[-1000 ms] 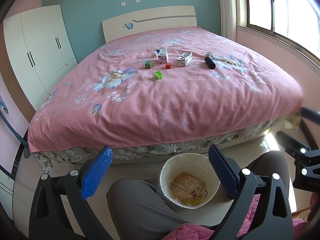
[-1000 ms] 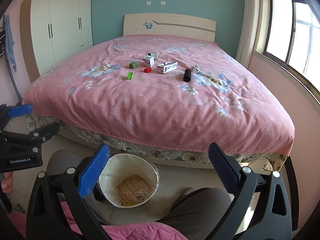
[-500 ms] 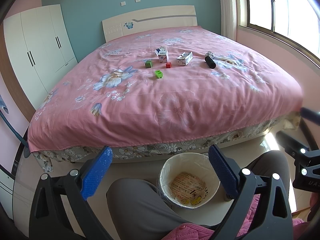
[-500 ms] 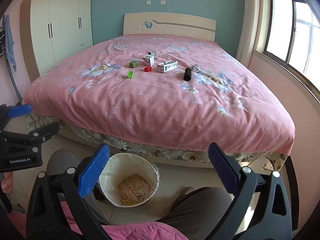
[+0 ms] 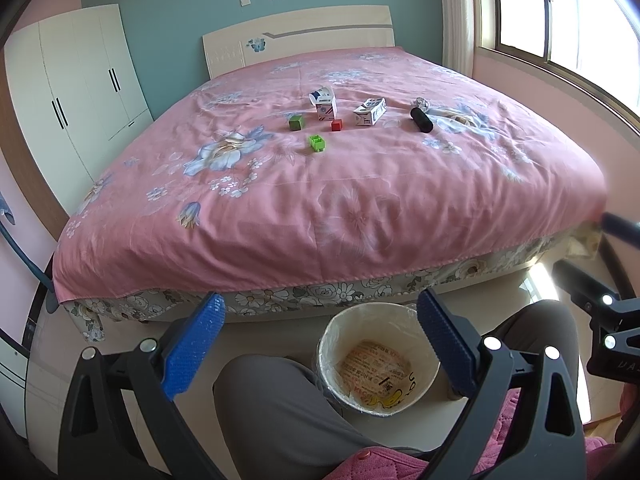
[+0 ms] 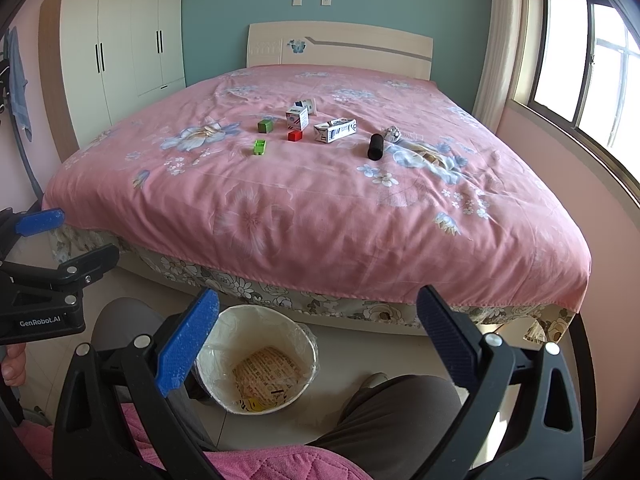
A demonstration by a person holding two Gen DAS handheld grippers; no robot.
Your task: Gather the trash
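Note:
A pink floral bed (image 5: 360, 208) (image 6: 320, 208) carries a group of items near its middle: two small white cartons (image 5: 370, 111) (image 6: 335, 130), a black cylinder (image 5: 421, 119) (image 6: 375, 146), a crumpled foil ball (image 6: 393, 133), two green blocks (image 5: 316, 143) (image 6: 259, 147) and a red block (image 5: 337, 124) (image 6: 295, 135). A lined waste bin (image 5: 340, 340) (image 6: 224, 332) with printed paper inside stands on the floor at the bed's foot. My left gripper (image 5: 320, 336) and right gripper (image 6: 318, 332) are open and empty, held low above the bin, far from the items.
The person's knees (image 5: 280, 400) (image 6: 400, 408) flank the bin. A white wardrobe (image 6: 120, 60) stands at the left wall. A window (image 5: 568, 20) is on the right. Each gripper shows at the edge of the other's view.

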